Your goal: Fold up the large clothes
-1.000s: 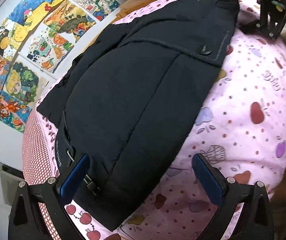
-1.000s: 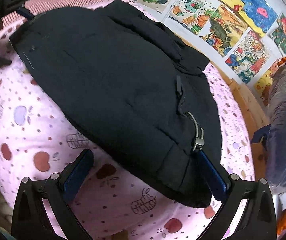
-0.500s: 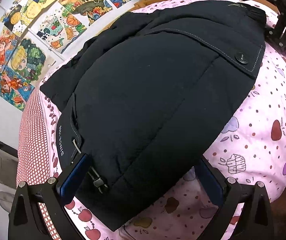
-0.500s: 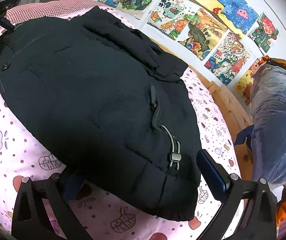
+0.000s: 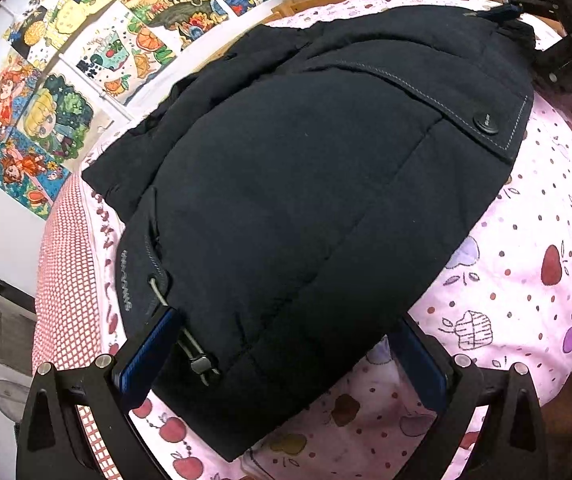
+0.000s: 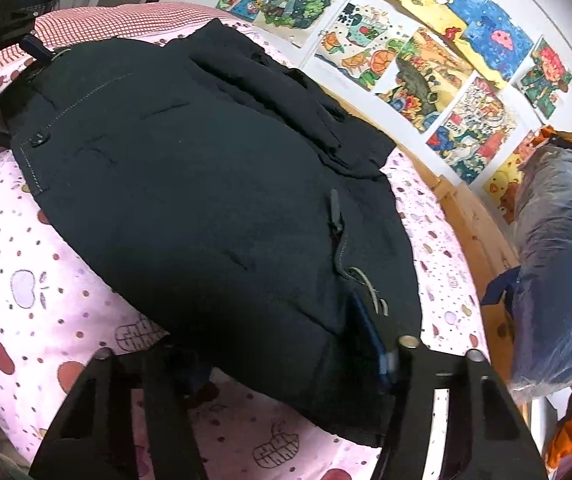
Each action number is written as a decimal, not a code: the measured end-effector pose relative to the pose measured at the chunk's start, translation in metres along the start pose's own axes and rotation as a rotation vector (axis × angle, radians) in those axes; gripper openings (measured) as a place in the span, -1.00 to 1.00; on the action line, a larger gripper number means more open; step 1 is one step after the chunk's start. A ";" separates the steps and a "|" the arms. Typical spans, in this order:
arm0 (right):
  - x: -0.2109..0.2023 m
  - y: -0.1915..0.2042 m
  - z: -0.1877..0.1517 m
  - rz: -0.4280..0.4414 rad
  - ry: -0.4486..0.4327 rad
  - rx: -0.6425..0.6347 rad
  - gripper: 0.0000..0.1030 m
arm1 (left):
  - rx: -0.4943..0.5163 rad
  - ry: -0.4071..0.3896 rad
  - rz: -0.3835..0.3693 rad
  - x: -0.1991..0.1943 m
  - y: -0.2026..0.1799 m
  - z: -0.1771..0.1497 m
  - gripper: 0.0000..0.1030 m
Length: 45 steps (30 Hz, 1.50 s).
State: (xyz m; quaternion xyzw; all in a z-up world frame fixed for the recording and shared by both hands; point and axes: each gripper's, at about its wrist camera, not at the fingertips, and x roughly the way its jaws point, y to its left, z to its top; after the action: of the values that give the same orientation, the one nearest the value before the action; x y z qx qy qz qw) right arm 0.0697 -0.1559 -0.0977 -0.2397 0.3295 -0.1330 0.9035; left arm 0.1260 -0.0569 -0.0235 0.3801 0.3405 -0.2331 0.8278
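Left wrist: my left tool (image 5: 286, 354) gapes around the hem of a puffy, quilted navy jacket (image 5: 318, 184) on the bed (image 5: 526, 280)'s pink fruit-print sheet. Right wrist: my right tool (image 6: 286, 356) just closed, pinching that hem beside a plastic-wrapped bundle (image 6: 558, 256).

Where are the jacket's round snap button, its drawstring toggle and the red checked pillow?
snap button (image 5: 485, 123), left wrist view, its centre.
drawstring toggle (image 5: 202, 365), left wrist view, the clasp body.
red checked pillow (image 6: 126, 20), right wrist view, its top face.
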 end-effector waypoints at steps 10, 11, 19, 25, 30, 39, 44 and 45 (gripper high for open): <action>-0.019 -0.043 0.024 0.103 -0.101 0.219 -0.54 | -0.147 -0.100 0.008 -0.026 0.055 0.020 0.92; -0.020 -0.049 0.029 0.110 -0.117 0.245 -0.58 | -0.162 -0.104 0.005 -0.027 0.060 0.022 0.91; -0.010 -0.099 0.090 0.183 -0.202 0.395 -0.75 | -0.125 -0.146 -0.003 -0.050 0.085 0.040 0.86; 0.004 -0.110 0.131 0.201 -0.192 0.366 -0.76 | -0.176 -0.156 -0.013 -0.054 0.102 0.041 0.38; 0.004 -0.110 0.143 0.210 -0.194 0.367 -0.76 | -0.258 -0.162 -0.040 -0.056 0.107 0.041 0.13; 0.009 -0.109 0.158 0.233 -0.195 0.376 -0.76 | -0.201 -0.139 -0.096 -0.042 0.057 0.022 0.26; 0.003 -0.105 0.154 0.225 -0.197 0.356 -0.76 | -0.206 -0.096 0.038 -0.028 0.051 0.023 -0.47; 0.001 -0.104 0.147 0.224 -0.205 0.352 -0.76 | -0.220 -0.106 0.030 -0.031 0.056 0.023 -0.62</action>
State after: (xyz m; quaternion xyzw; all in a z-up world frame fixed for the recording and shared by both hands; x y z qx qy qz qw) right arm 0.1589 -0.1936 0.0546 -0.0525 0.2321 -0.0622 0.9693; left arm 0.1509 -0.0372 0.0373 0.2793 0.3138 -0.2019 0.8847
